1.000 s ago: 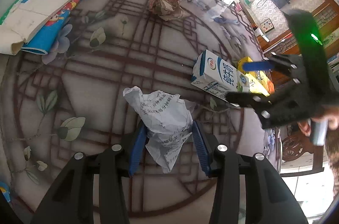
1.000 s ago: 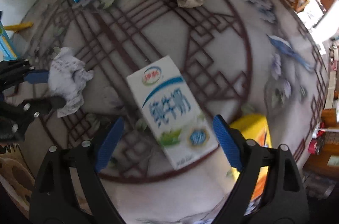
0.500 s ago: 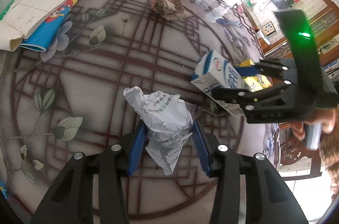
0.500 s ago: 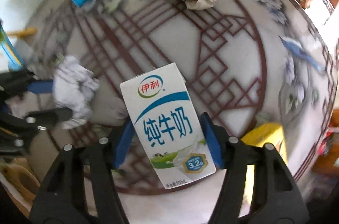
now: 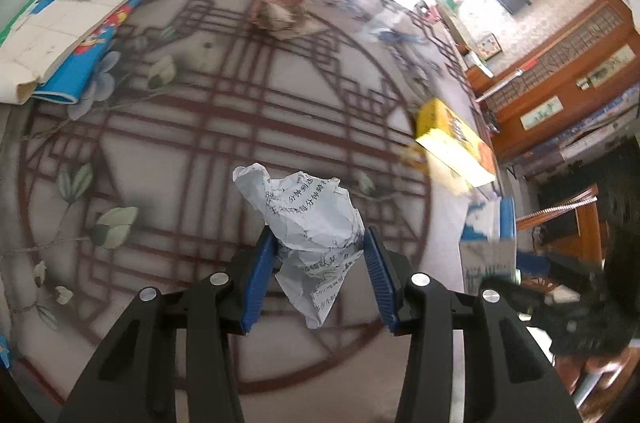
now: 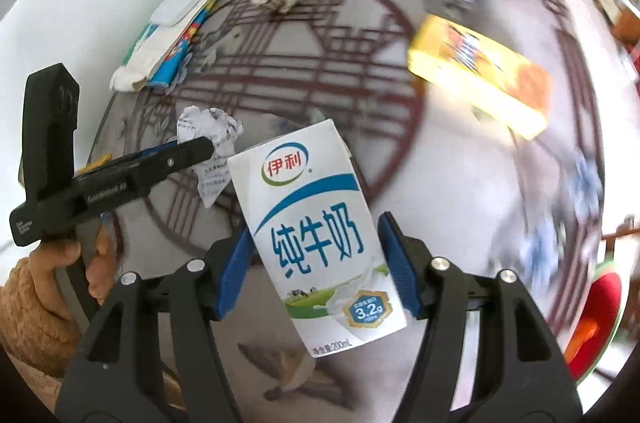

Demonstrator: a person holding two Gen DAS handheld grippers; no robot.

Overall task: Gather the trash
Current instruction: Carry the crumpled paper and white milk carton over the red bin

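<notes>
My left gripper [image 5: 318, 279] is shut on a crumpled white paper ball [image 5: 308, 223] and holds it above the table; it also shows in the right wrist view [image 6: 208, 139]. My right gripper [image 6: 316, 267] is shut on a white and blue milk carton [image 6: 316, 227], lifted off the table; the carton shows blurred in the left wrist view [image 5: 488, 235]. A yellow box [image 5: 452, 147] lies on the table at the right. A crumpled brown paper ball [image 5: 278, 11] lies at the far side.
The round glass table [image 5: 168, 151] has a dark red lattice pattern. A stack of papers and booklets [image 5: 76, 23] lies at its far left by the white wall. Wooden furniture and a chair stand beyond the right edge.
My right gripper closed on the milk carton, lifted it off the table and carried it toward the right front edge. My left gripper stays shut on the white paper ball.
</notes>
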